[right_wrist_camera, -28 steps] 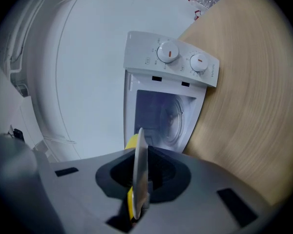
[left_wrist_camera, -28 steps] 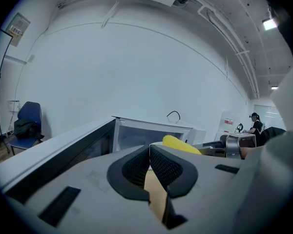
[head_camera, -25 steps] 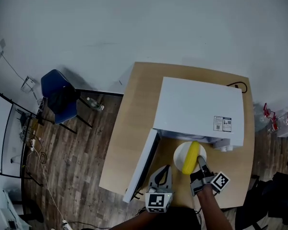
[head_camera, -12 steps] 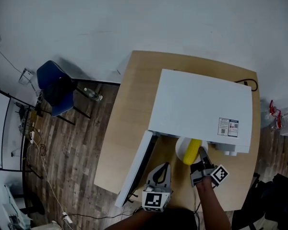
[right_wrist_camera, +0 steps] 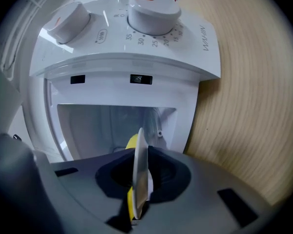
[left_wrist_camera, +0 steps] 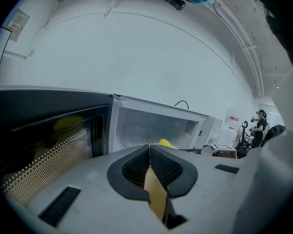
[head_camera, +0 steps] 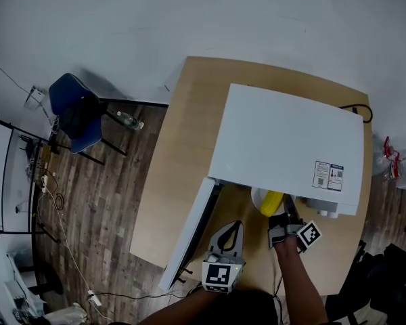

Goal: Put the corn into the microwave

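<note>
Head view, lower centre: right gripper point(head_camera: 281, 221) clamps the rim of a white plate point(head_camera: 258, 198) bearing the corn point(head_camera: 271, 202), at the open microwave point(head_camera: 291, 141) mouth. Left gripper point(head_camera: 234, 227), beside it: jaws together, empty.

You count: one microwave point(head_camera: 291, 147), one corn point(head_camera: 271, 202), one plate point(head_camera: 258, 198), one table point(head_camera: 189, 127), one blue chair point(head_camera: 74, 110), two knobs point(right_wrist_camera: 154, 11), two grippers: left gripper point(head_camera: 235, 226) and right gripper point(head_camera: 283, 219).

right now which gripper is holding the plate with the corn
The right gripper, clamped on the rim of the plate; the left gripper is shut and empty.
</note>
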